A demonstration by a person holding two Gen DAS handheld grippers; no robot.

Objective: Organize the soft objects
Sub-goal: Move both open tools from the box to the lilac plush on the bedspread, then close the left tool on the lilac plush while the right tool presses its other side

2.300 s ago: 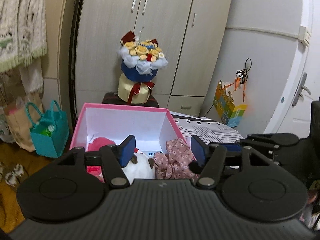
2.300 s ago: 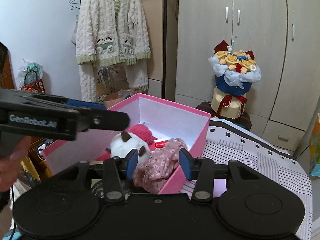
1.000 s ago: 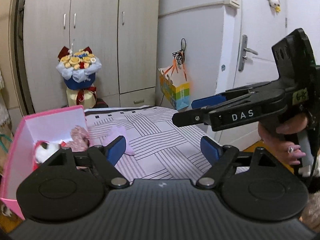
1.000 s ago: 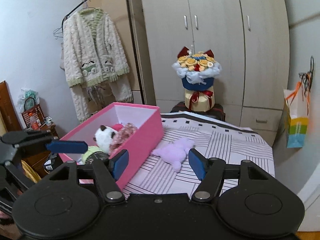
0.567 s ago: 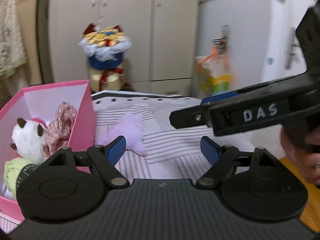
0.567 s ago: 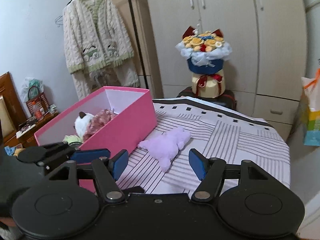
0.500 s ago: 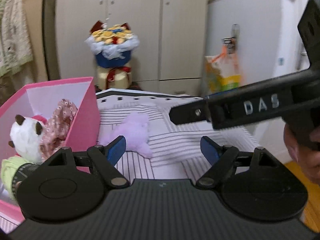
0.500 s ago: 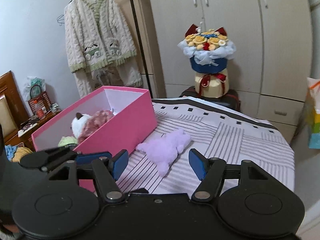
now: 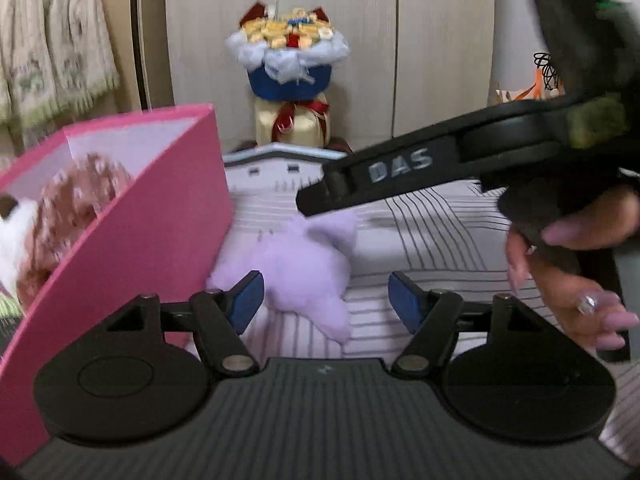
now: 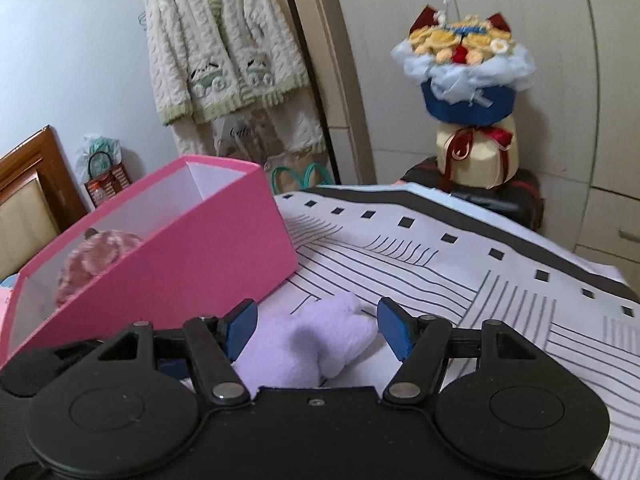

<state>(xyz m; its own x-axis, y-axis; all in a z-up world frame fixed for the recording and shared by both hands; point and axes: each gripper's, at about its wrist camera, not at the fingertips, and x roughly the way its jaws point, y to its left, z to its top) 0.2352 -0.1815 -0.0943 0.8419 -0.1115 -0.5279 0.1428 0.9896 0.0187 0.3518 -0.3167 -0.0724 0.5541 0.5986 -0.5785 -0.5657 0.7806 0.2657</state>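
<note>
— Where is the purple plush toy point(image 9: 298, 268)?

— Lying on the striped bedspread point(image 10: 460, 280) of the bed, just beside the long side wall of the pink box point(image 10: 208, 256), near the box's front corner.

— And the tongs?

— The right tongs point(image 10: 314, 326) are spread wide, their blue pads on either side of the toy with the plush between them, nothing pinched. In the left wrist view the right tongs point(image 9: 320, 196) reach in from the right edge just above the toy, a hand point(image 9: 572, 276) gripping the handle.

— The left tongs?

— The left tongs point(image 9: 326, 300) are also spread and hold nothing, low over the bed, the left pad point(image 9: 247, 298) in front of the toy's edge.

— What's in the box?

— A white plush point(image 9: 10, 236) and a pink floral fabric piece point(image 9: 76, 200), blurred.
</note>
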